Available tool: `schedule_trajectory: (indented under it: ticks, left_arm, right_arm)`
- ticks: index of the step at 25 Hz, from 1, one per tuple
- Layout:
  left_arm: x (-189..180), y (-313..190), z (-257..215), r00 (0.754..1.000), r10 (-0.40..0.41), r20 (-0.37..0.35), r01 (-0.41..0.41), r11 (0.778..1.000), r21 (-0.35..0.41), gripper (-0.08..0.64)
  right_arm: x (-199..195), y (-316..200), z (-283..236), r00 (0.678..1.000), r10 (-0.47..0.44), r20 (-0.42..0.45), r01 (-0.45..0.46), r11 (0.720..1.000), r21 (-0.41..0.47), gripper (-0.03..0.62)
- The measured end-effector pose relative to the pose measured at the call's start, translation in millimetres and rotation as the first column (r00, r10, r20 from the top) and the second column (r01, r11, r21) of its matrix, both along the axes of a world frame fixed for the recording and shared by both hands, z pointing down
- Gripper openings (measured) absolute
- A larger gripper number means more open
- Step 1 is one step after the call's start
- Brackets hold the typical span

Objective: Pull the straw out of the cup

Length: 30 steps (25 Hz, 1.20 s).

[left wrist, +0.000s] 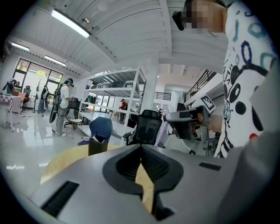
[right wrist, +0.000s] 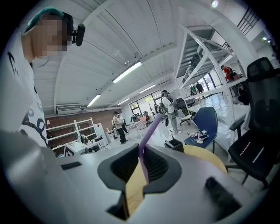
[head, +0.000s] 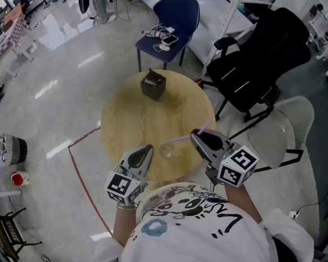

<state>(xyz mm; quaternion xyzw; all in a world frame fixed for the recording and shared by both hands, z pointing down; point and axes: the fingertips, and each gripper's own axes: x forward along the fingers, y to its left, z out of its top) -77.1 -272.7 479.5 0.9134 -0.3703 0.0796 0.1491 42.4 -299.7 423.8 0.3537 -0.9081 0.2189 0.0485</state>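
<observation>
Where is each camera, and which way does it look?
Head view: on the head, facing down at the table, left hand-held gripper, right hand-held gripper, white shirt.
Left gripper view: rides the left one, facing along shut jaws over the table; shirt at right.
Right gripper view: rides the right one, facing along jaws shut on the straw; shirt at left.
All three show the black box.

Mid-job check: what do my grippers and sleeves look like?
The left gripper and right gripper are grey, tapering to points, with black ribbed pads. Each carries a white cube of black square markers. The shirt is white, printed black and blue.
</observation>
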Motion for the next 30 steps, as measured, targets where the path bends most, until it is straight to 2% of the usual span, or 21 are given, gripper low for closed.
schedule_trajectory:
  ticks: [11, 30]
  left_arm:
    - [8, 1, 5, 1.000, 0.016, 0.004, -0.016, 1.000, -0.007, 0.015]
    - [15, -2, 5, 0.999, 0.035, 0.006, -0.035, 0.999, -0.015, 0.015]
  right_arm:
    - [17, 3, 27, 0.996, 0.032, -0.080, -0.032, 0.999, -0.004, 0.049]
    - [4, 11, 41, 0.978, -0.047, -0.205, 0.057, 0.998, 0.042, 0.049]
